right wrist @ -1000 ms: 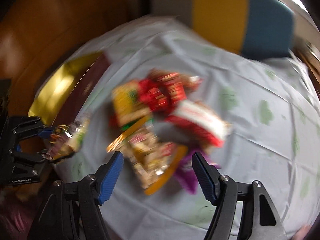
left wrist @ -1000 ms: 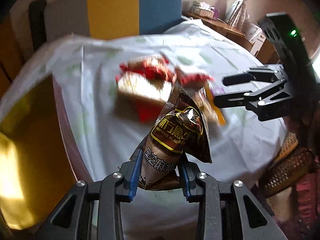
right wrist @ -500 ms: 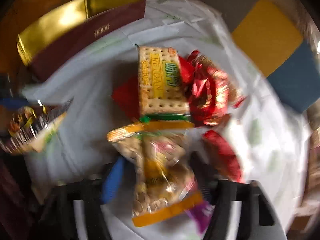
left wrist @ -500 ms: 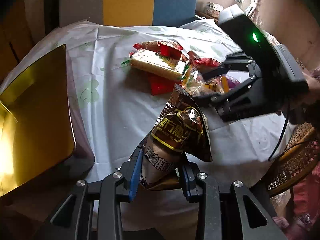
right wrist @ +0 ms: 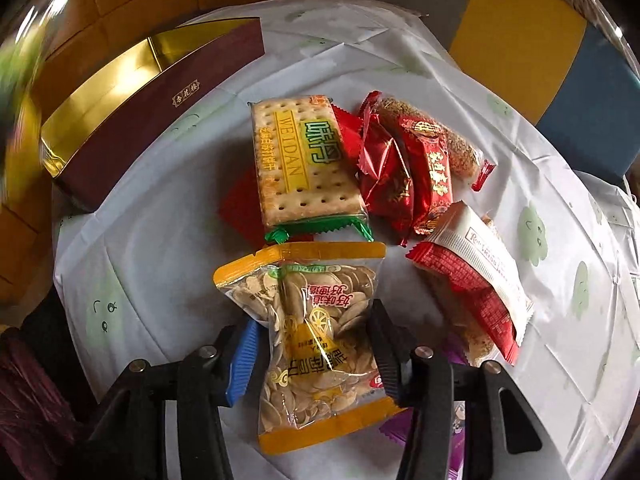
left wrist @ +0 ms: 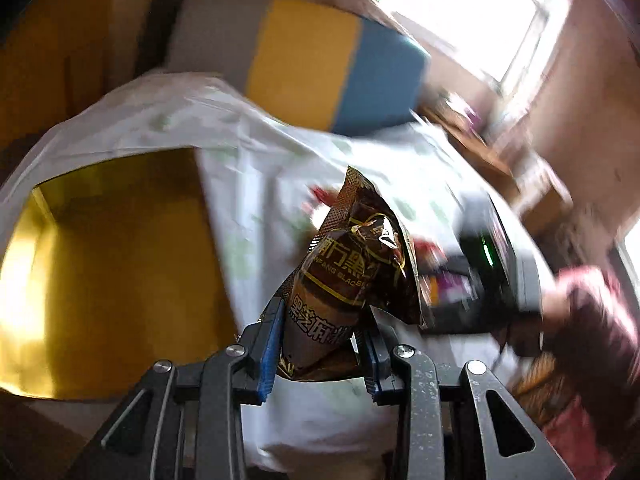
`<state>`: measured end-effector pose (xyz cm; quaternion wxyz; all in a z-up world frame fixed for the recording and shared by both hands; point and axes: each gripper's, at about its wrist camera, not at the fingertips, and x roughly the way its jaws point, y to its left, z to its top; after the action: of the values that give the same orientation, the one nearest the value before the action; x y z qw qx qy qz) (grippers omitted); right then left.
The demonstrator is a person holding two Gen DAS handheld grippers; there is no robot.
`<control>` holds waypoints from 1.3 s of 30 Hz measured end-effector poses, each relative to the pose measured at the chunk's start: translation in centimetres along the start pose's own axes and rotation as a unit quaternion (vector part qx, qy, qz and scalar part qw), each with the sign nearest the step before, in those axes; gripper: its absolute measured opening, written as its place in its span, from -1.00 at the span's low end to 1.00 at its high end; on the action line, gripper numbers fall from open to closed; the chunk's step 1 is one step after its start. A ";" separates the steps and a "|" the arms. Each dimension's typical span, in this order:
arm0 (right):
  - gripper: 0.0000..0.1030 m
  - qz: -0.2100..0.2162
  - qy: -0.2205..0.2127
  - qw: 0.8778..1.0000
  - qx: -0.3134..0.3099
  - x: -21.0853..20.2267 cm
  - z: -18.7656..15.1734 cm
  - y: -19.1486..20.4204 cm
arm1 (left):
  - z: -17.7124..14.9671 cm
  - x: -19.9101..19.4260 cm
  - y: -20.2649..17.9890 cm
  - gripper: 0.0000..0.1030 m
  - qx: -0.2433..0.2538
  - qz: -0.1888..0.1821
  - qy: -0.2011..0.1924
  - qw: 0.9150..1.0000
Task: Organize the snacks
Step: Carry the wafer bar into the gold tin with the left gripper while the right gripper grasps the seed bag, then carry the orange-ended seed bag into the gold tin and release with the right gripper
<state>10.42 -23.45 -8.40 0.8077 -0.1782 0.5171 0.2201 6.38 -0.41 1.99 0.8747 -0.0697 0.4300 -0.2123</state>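
white tablecloth (right wrist: 168, 280) carries a gold-lined box (right wrist: 120, 92). left gripper (left wrist: 320, 344) pinches a brown packet (left wrist: 352, 264); right gripper (right wrist: 314, 354) pinches a seed bag (right wrist: 316, 320).

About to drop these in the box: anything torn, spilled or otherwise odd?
No spills or tears visible. The seed packet is pinched at its waist by the right gripper; the brown packet stands in the left gripper. Remaining snacks overlap in a loose heap.
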 end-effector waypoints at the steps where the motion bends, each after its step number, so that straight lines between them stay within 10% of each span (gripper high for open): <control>1: 0.02 0.000 0.001 1.000 0.000 0.0 0.1 0.1 | 1.1 -0.3 1.5 -0.32 -0.024 0.023 -0.007 0.999; 8: 0.02 -0.005 0.000 1.000 -0.007 0.1 0.1 0.4 | 5.4 2.9 9.6 -0.33 -0.144 0.108 0.014 0.984; 18: 0.03 -0.005 -0.001 1.000 -0.011 0.0 0.1 0.3 | 10.1 10.8 14.5 -0.13 -0.211 0.097 0.043 0.972; 28: 0.03 -0.011 -0.002 1.000 -0.017 0.1 0.1 0.5 | 8.1 5.8 10.9 0.12 -0.112 0.188 -0.010 0.976; 39: -0.04 -0.023 0.005 1.000 0.007 -0.1 -0.1 0.9 | 1.3 -0.4 7.7 0.31 -0.055 0.271 -0.056 0.959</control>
<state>9.86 -22.79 -8.43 0.8112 -0.1852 0.5183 0.1972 9.56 6.65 0.74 0.9168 -0.0107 0.3944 0.0610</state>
